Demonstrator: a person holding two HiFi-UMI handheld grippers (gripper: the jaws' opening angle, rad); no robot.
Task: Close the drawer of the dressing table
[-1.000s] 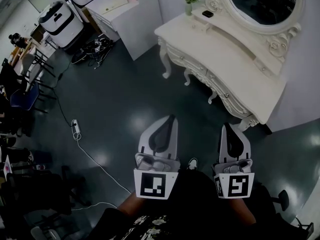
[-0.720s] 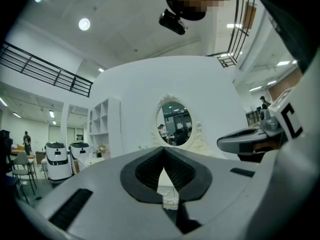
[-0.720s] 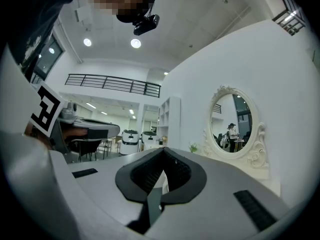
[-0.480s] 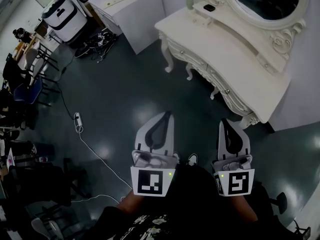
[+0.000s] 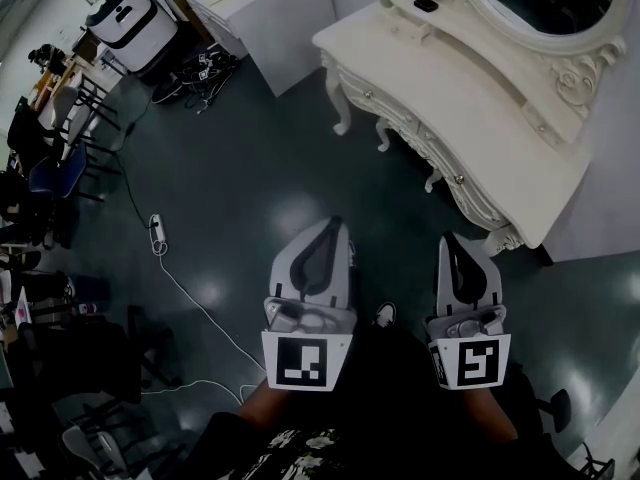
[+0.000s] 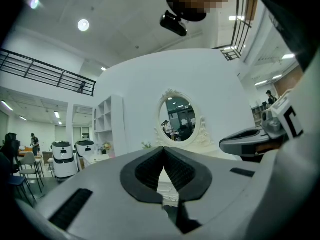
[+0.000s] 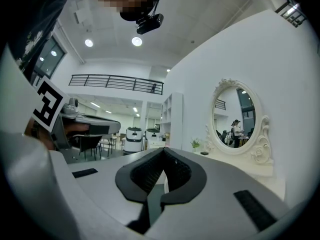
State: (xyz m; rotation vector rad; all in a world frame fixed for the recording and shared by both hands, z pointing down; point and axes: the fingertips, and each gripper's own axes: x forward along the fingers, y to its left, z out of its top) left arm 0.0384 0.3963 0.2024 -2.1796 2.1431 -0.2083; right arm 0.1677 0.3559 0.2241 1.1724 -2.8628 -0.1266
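Right tool (image 5: 451, 240) before slantwise dressing table (image 5: 455, 80)

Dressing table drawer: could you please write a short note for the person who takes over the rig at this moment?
Left hand-held gripper: shut, empty.
Right hand-held gripper: shut, empty.
Dressing table: ahead and to the right in the head view, apart from both grippers; neither touches it.
Drawer fronts: from the head view none stands plainly pulled out, so I cannot tell which one is open.
Done: no contact with a drawer yet.
Left: step up to the table, find the open drawer, then probably push its front in with a shut gripper.
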